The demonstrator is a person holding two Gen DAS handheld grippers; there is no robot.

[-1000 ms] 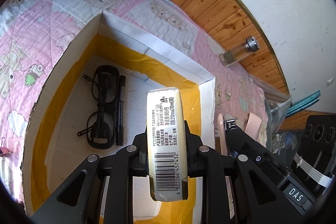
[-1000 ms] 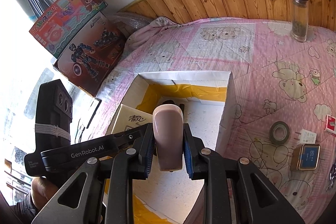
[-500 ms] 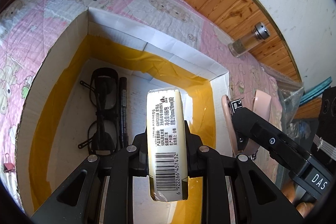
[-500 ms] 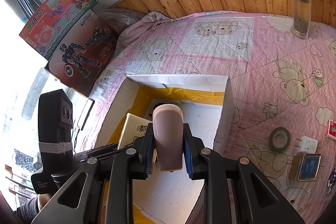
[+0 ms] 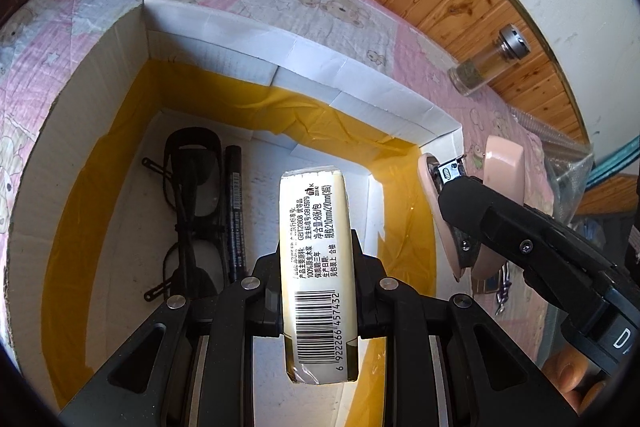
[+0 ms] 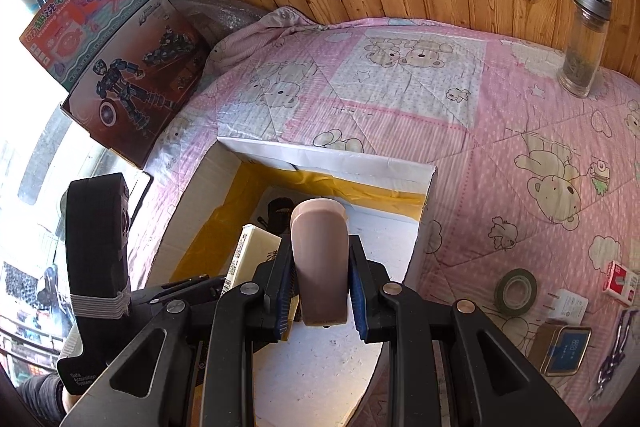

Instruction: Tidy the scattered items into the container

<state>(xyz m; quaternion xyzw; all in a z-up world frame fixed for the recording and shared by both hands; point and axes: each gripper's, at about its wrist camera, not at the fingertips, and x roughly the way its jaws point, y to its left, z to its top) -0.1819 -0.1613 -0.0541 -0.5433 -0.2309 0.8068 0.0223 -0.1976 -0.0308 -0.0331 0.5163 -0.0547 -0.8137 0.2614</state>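
Note:
My left gripper (image 5: 318, 263) is shut on a cream tissue pack (image 5: 316, 247) with a barcode, held over the open white cardboard box (image 5: 304, 67) with yellow tape inside. Black glasses (image 5: 192, 203) and a black marker (image 5: 236, 211) lie on the box floor. My right gripper (image 6: 322, 267) is shut on a pink stapler (image 6: 320, 259), held over the same box (image 6: 332, 159). The stapler also shows in the left wrist view (image 5: 472, 195) at the box's right wall. The tissue pack shows in the right wrist view (image 6: 252, 259).
On the pink bear quilt (image 6: 520, 131) lie a tape roll (image 6: 516, 291), a white charger (image 6: 564, 307), a small tin (image 6: 564, 351) and a red-white pack (image 6: 620, 283). A glass bottle (image 6: 584, 39) stands by the wooden wall. Toy boxes (image 6: 116, 59) stand at the left.
Both grippers have moved further over the box and lower into it, each still holding its item. The stapler has come closer to the box's right wall.

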